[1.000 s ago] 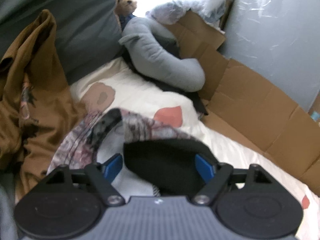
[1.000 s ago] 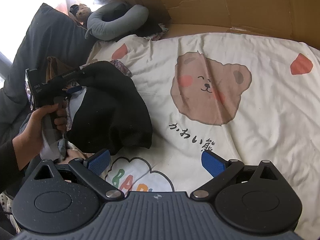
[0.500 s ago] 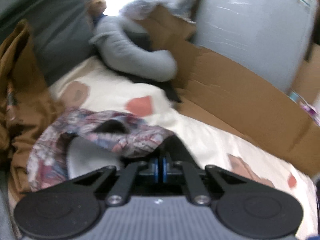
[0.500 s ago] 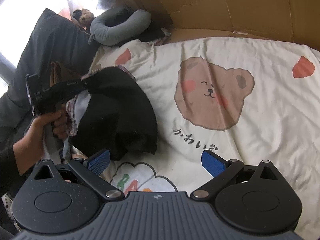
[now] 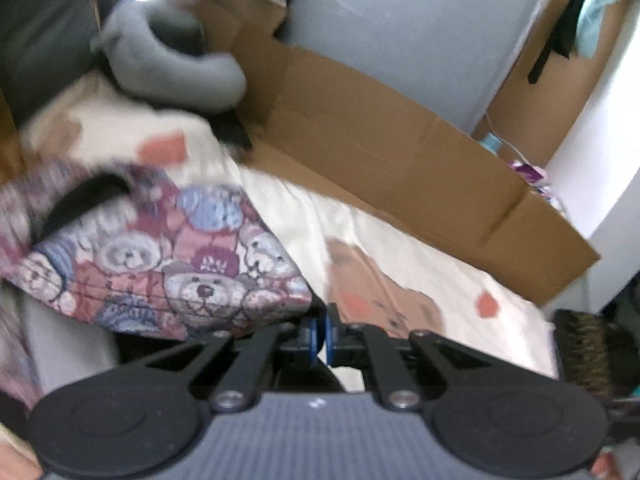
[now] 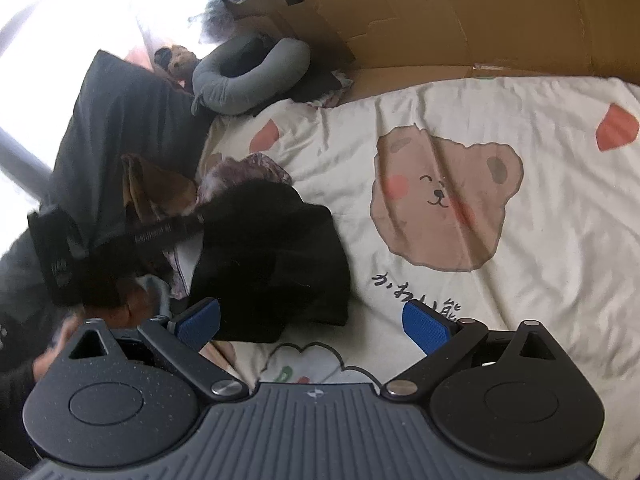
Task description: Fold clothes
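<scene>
Garment [image 6: 272,256] on bedsheet [image 6: 520,300] (cardboard [image 6: 460,20] behind)

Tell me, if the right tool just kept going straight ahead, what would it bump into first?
Probably the cream bedsheet printed with a brown bear. The right tool is open, and the crumpled black garment lies just left of its line. Depth is hard to judge.

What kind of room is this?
Most likely a bedroom. There's a bed with a bear-print duvet, a dark pillow near the bright window, and a small teddy bear beside a grey neck pillow.
</scene>
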The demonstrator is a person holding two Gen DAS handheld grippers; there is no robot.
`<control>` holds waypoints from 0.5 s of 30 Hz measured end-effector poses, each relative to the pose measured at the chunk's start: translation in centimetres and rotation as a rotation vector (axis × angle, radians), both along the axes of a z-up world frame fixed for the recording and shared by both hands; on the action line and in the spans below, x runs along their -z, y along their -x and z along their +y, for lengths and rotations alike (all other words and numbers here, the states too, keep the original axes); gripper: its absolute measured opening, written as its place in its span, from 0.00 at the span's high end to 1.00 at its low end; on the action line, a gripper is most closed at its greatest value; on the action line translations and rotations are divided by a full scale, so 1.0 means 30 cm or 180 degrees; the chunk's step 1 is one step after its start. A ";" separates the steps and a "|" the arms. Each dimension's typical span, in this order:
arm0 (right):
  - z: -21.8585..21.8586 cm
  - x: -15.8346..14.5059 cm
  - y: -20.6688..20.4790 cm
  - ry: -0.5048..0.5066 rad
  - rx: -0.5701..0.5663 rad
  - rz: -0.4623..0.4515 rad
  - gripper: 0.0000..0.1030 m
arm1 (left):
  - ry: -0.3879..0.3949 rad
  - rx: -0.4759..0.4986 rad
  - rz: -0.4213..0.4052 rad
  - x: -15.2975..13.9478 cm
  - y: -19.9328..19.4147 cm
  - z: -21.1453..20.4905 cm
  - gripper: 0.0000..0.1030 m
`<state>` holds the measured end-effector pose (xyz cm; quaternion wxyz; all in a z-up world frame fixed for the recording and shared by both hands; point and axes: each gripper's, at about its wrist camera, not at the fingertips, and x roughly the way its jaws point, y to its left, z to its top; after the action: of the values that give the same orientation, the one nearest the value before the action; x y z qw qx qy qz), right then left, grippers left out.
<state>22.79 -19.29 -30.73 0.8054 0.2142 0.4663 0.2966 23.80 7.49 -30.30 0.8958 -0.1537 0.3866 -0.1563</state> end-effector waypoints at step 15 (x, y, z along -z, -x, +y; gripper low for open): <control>-0.023 0.088 -0.019 -0.0521 0.0201 0.0663 0.23 | 0.0092 0.0717 0.0328 0.080 0.149 -0.207 0.96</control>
<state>23.36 -19.96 -33.37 0.7415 0.3233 0.5147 0.2843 19.32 1.27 -32.69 0.8492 -0.1300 0.4447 -0.2534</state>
